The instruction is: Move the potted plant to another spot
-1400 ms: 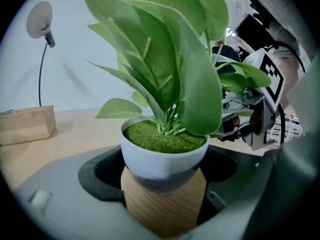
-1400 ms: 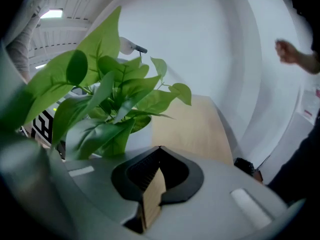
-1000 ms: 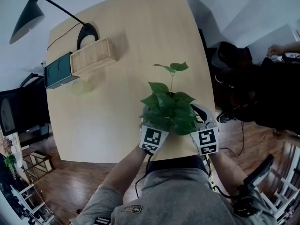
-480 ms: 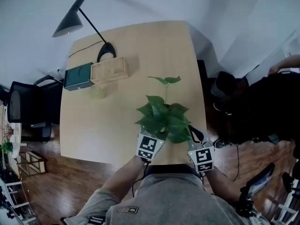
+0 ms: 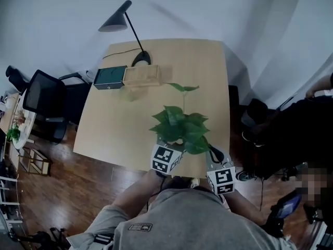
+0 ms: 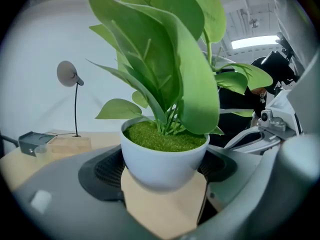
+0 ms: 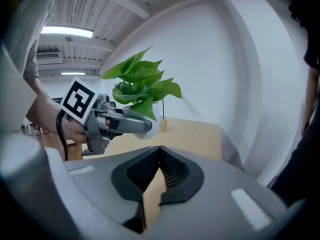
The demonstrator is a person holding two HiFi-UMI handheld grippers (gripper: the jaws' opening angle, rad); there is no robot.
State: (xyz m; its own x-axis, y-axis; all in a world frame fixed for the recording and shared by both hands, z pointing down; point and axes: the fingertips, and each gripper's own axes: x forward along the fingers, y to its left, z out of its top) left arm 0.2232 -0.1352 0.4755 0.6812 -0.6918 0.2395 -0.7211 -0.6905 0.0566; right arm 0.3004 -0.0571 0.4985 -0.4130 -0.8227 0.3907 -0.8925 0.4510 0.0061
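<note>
The potted plant (image 5: 179,126) has broad green leaves and a white pot (image 6: 162,159) with green moss. My left gripper (image 6: 162,166) is shut on the pot, its pads pressing both sides, and holds it upright in the air above the near edge of the wooden table (image 5: 119,124). In the head view the leaves hide the pot, and the left gripper (image 5: 173,146) sits just under them. My right gripper (image 5: 213,154) is to the plant's right, apart from it. Its jaws (image 7: 160,149) meet with nothing between them. The right gripper view shows the plant (image 7: 142,86) in the left gripper (image 7: 117,123).
A black desk lamp (image 5: 122,22), a dark green box (image 5: 109,78) and a pale wooden box (image 5: 140,75) stand at the table's far end. A black office chair (image 5: 44,95) is at the left. Dark bags and a person (image 5: 291,134) are on the right.
Both grippers and the plant have risen away from the table. The head view has pulled back, so the table looks smaller and more floor shows around it.
</note>
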